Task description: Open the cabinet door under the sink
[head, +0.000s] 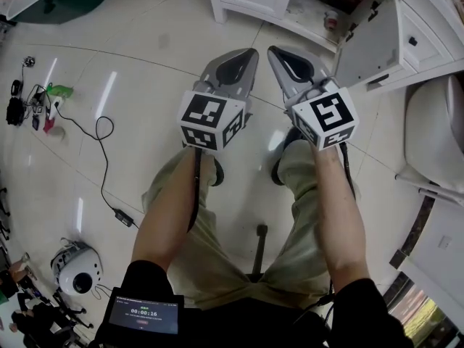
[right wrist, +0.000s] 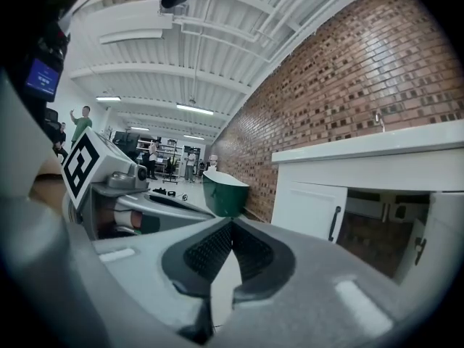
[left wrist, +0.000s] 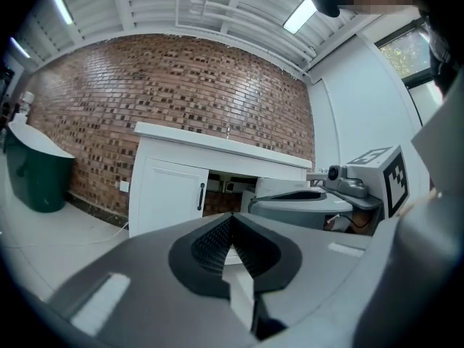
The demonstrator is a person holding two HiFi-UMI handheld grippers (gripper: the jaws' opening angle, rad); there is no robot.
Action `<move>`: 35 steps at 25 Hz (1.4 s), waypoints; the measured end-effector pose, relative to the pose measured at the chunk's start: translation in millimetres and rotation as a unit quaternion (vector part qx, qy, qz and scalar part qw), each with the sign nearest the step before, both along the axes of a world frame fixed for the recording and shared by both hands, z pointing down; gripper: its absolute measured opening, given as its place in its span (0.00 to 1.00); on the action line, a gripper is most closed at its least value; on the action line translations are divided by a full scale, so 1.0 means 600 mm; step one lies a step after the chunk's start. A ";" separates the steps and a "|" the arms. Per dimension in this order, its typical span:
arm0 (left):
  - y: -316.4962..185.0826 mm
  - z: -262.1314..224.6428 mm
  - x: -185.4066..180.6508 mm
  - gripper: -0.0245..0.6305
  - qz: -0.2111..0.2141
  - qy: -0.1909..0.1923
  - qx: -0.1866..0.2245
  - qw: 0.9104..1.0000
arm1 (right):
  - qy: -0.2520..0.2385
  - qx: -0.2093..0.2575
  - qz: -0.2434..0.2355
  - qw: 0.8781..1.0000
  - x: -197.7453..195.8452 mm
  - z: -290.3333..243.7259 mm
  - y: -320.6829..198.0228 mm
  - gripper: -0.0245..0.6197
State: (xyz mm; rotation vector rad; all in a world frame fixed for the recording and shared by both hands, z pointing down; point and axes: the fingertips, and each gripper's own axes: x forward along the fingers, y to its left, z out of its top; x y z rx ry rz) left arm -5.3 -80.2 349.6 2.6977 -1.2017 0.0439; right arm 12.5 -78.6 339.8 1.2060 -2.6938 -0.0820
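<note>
Both shut: left claw (head: 250,55), right claw (head: 274,52); open cabinet door (head: 371,43) ahead-right.

Grey left gripper (head: 250,53) and right gripper (head: 273,51); black-white marker cubes (head: 210,122); black sleeves (head: 147,275); khaki trousers (head: 217,256)

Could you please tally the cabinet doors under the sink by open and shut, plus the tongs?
Shut cabinet door: 1
Open cabinet door: 1
Tongs, left tongs and right tongs: 2
Total: 4
</note>
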 end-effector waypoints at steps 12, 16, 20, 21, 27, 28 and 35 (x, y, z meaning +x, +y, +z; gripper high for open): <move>-0.008 -0.005 -0.013 0.06 -0.006 -0.007 0.013 1.000 | -0.026 -0.011 -0.014 1.000 -0.035 0.005 -0.010 0.02; -0.008 -0.004 -0.008 0.06 -0.002 -0.010 0.012 1.000 | -0.021 -0.012 -0.011 1.000 -0.030 0.006 -0.013 0.02; -0.007 -0.002 -0.004 0.06 0.002 -0.013 0.011 1.000 | -0.015 -0.013 -0.007 1.000 -0.026 0.009 -0.015 0.02; -0.007 -0.001 -0.004 0.06 0.002 -0.014 0.012 1.000 | -0.013 -0.013 -0.007 1.000 -0.026 0.010 -0.016 0.02; -0.008 -0.002 -0.005 0.06 0.002 -0.014 0.011 1.000 | -0.002 -0.013 -0.007 1.000 -0.027 0.012 -0.017 0.02; -0.008 -0.002 -0.005 0.06 0.001 -0.014 0.011 1.000 | -0.002 -0.013 -0.007 1.000 -0.026 0.012 -0.017 0.02; -0.007 -0.005 -0.004 0.06 0.001 -0.012 0.013 1.000 | -0.004 -0.012 -0.006 1.000 -0.025 0.012 -0.016 0.02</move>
